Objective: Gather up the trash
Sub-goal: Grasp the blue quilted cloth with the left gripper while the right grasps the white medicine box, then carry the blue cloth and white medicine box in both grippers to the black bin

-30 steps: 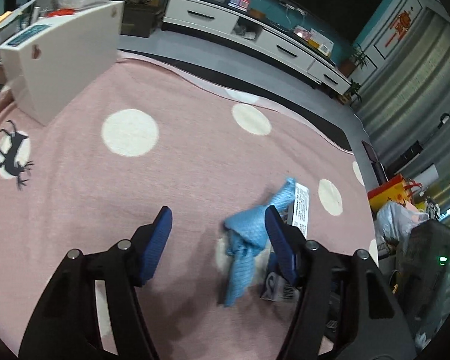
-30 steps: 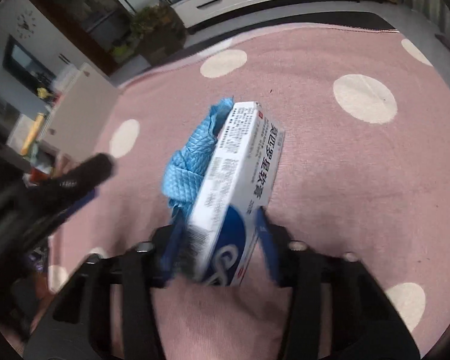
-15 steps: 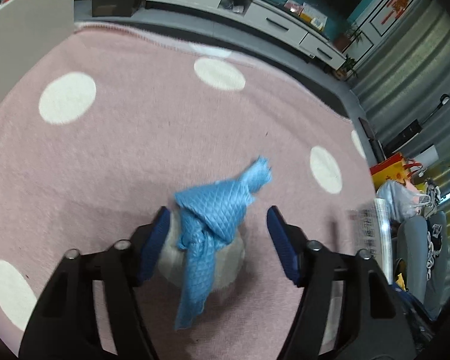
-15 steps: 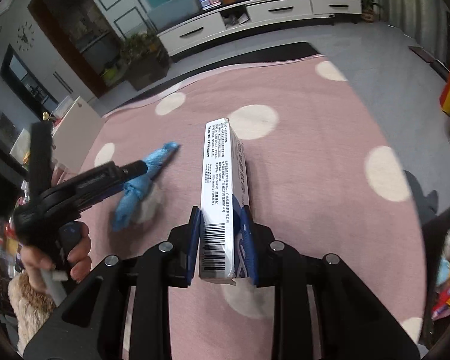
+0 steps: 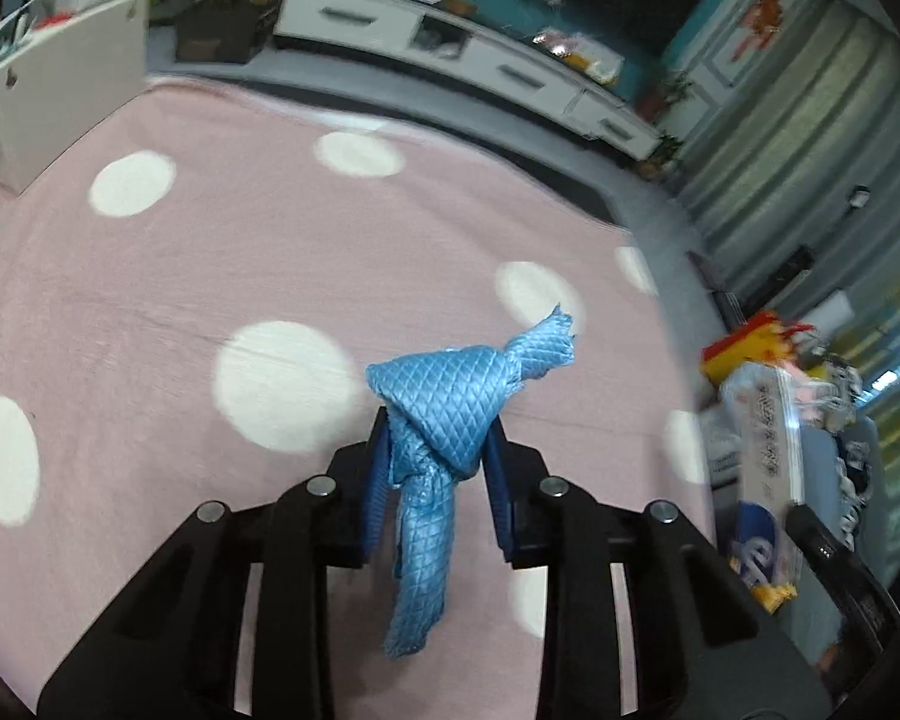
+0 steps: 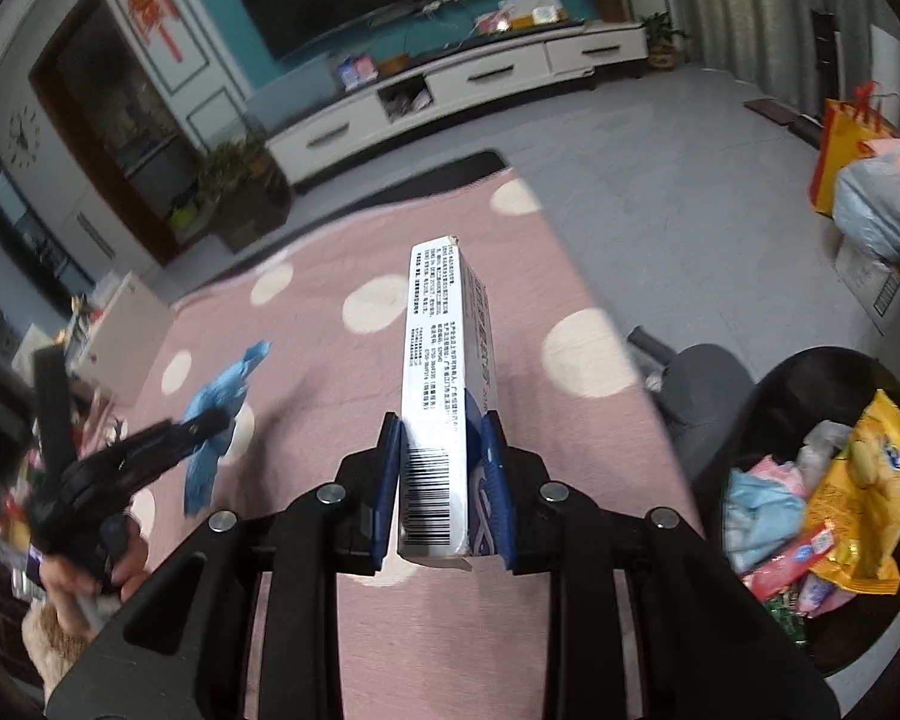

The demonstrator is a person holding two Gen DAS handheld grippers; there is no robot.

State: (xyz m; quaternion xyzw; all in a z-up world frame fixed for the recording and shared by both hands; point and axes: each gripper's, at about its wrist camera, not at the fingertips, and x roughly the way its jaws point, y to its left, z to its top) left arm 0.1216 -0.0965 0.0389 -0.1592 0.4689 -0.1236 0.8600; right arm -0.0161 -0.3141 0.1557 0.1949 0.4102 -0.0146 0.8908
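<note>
My left gripper (image 5: 437, 444) is shut on a crumpled blue quilted wrapper (image 5: 450, 402) and holds it above the pink dotted rug (image 5: 210, 252); its tail hangs down between the fingers. My right gripper (image 6: 444, 450) is shut on a long white and blue carton box (image 6: 444, 372), held up off the rug. The box also shows at the right edge of the left wrist view (image 5: 768, 456). The wrapper and left gripper appear at the left of the right wrist view (image 6: 210, 414). A black trash bin (image 6: 762, 396) with colourful wrappers inside sits at the right.
A white cabinet (image 5: 60, 84) stands at the rug's far left. A long white TV console (image 6: 450, 90) lines the back wall. Bags and boxes (image 6: 870, 180) pile up on the grey floor at the right, beyond the rug's edge.
My left gripper closed on the blue wrapper and lifted it off the rug. My right gripper carried the box up and rightward, bringing the trash bin into view.
</note>
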